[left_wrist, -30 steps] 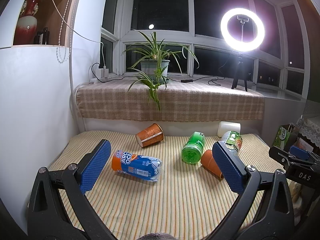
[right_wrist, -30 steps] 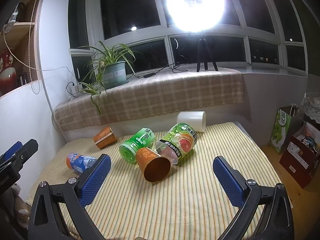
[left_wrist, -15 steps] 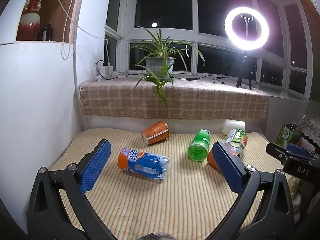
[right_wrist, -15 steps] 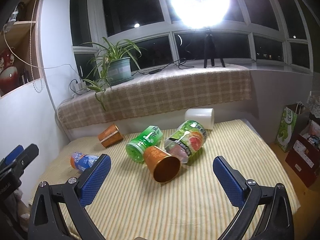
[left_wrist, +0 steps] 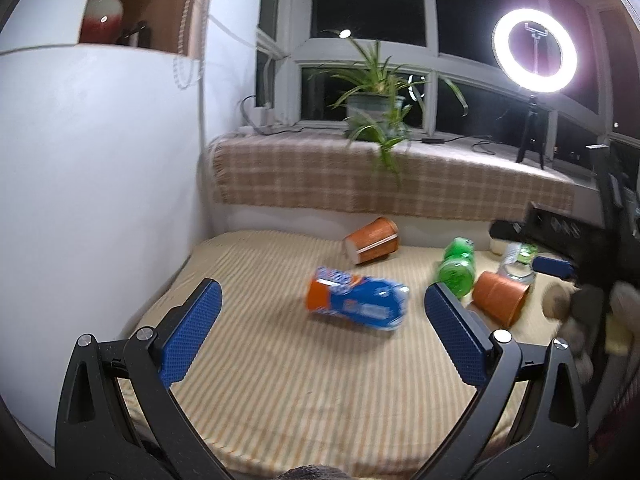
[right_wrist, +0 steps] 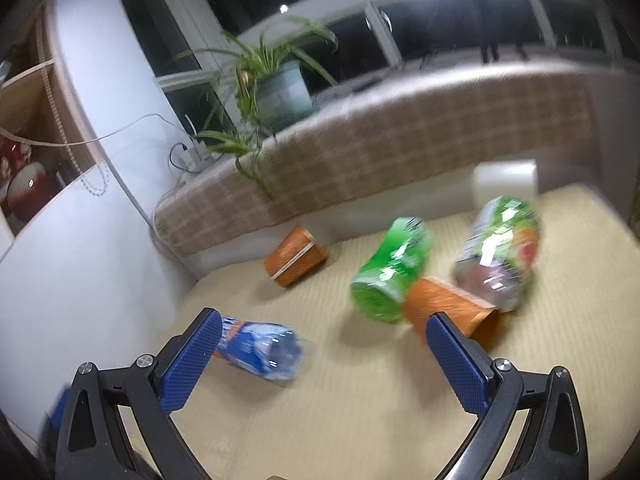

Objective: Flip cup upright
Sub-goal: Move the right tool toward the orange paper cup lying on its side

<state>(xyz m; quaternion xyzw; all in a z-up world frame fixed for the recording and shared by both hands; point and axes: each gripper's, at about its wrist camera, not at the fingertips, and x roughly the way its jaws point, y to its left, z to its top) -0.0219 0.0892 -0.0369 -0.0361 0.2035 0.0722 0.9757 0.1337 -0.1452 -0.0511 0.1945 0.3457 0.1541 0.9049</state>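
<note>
Both views are blurred now, unlike half a second ago: the two grippers have swung leftward. The right gripper (right_wrist: 320,356), fingers released and empty, has tilted toward the striped mat (right_wrist: 360,408). The near orange cup (right_wrist: 452,312) now lies on its side at 1 o'clock, just past the right finger, against the green bottle (right_wrist: 390,270). The left gripper (left_wrist: 320,332), also released, frames the blue bottle (left_wrist: 356,298). The far orange cup (left_wrist: 372,240) lies at 12 o'clock. A grasp looks imminent.

Both wrist views look forward over the striped mat (left_wrist: 280,380) toward the window.
</note>
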